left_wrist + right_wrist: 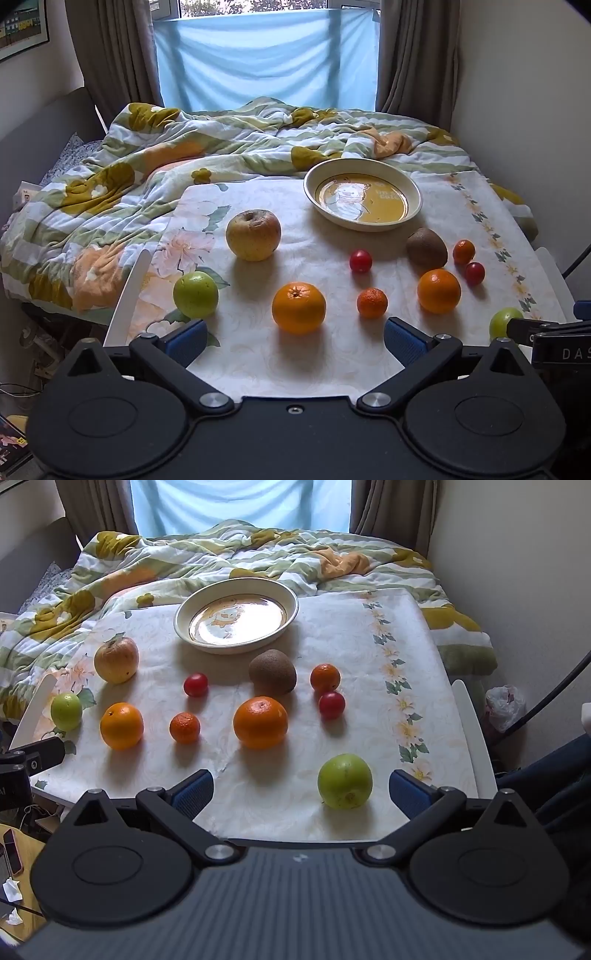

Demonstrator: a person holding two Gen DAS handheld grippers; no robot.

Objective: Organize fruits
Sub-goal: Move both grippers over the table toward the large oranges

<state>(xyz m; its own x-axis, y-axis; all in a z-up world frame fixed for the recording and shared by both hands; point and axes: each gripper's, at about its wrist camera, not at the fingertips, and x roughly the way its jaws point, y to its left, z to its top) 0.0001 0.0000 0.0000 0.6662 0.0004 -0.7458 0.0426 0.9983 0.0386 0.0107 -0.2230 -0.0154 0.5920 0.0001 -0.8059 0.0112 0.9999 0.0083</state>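
You hold both grippers low at the near edge of a small table [424, 672] covered in a pale floral cloth, and both are spread wide with nothing between their blue pads. Your right gripper [301, 788] sits just behind a green apple [345, 781], the closest fruit, which lies a little right of centre between the fingers. To take it well, you would likely shift slightly right so the apple is centred, ease forward until the pads flank its widest part, then close gently, since round fruit can roll away. Your left gripper [293, 341] faces a large orange [299, 307], with a second green apple [195, 294] just to its left. An empty cream bowl [236, 614] with a golden centre waits at the far side of the table, a likely place for the fruit. Scattered between are a yellowish apple [116, 660], a brown kiwi [272, 672], another orange [260, 722], two small mandarins and two small red fruits, all well apart and untouched. A rumpled quilt [258, 550] lies beyond.
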